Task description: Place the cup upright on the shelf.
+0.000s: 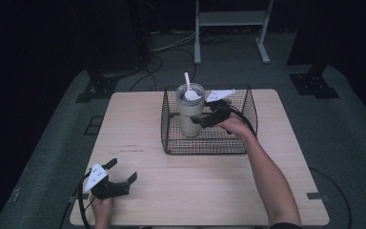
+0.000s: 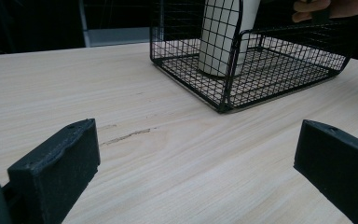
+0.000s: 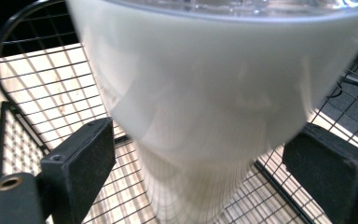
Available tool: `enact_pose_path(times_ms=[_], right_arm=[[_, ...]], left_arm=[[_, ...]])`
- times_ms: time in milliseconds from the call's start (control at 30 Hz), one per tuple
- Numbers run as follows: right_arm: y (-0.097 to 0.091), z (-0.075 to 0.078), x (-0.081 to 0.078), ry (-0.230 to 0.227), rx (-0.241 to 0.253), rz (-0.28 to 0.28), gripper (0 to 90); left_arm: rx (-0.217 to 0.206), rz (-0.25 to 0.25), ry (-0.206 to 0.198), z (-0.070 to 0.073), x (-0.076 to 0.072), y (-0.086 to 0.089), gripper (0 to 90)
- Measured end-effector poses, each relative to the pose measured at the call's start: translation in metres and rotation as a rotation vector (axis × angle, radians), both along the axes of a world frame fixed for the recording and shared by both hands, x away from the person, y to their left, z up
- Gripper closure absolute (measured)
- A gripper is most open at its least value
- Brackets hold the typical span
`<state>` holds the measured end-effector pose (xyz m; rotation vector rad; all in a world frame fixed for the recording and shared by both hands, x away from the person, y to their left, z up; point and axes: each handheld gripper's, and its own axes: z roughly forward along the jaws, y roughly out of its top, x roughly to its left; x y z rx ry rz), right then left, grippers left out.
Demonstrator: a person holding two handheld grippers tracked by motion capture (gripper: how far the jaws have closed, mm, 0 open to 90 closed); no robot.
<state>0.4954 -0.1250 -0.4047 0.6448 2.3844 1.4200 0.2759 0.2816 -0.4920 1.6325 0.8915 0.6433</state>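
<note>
A tall, translucent white cup (image 1: 190,112) stands upright inside a black wire basket (image 1: 205,151) at the back middle of the wooden table (image 1: 195,191). A white spoon (image 1: 189,88) sticks out of the cup's top. My right gripper (image 1: 201,120) reaches into the basket from the right, and its jaws stand open on either side of the cup (image 3: 205,93), low on its body, with small gaps. My left gripper (image 1: 122,171) rests open near the table's front left corner, with nothing between its jaws (image 2: 196,144). It faces the basket (image 2: 289,30) and the cup (image 2: 219,37).
The basket's wire walls surround the cup on all sides. Bare wood lies between the left gripper and the basket. Beyond the table, a white metal frame (image 1: 231,19) stands on the floor, with cables (image 1: 157,67) and black stand bases (image 1: 312,81).
</note>
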Motion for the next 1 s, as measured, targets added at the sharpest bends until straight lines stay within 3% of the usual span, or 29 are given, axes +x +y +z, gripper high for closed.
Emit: enact_pose_path(times_ms=[200,367,1000], right_arm=[[-0.007,0.006,-0.007,0.035,0.019,-0.021,8.9],[-0.014,0.009,-0.016,0.063,-0.004,-0.053,8.9],[-0.039,0.030,-0.045,0.051,0.000,-0.107,8.9]], left_arm=[[-0.003,0.001,0.000,0.000,0.000,0.000,0.0],[0.002,0.003,0.001,0.000,0.000,0.000,0.0],[0.008,0.001,0.000,0.000,0.000,0.000,0.0]])
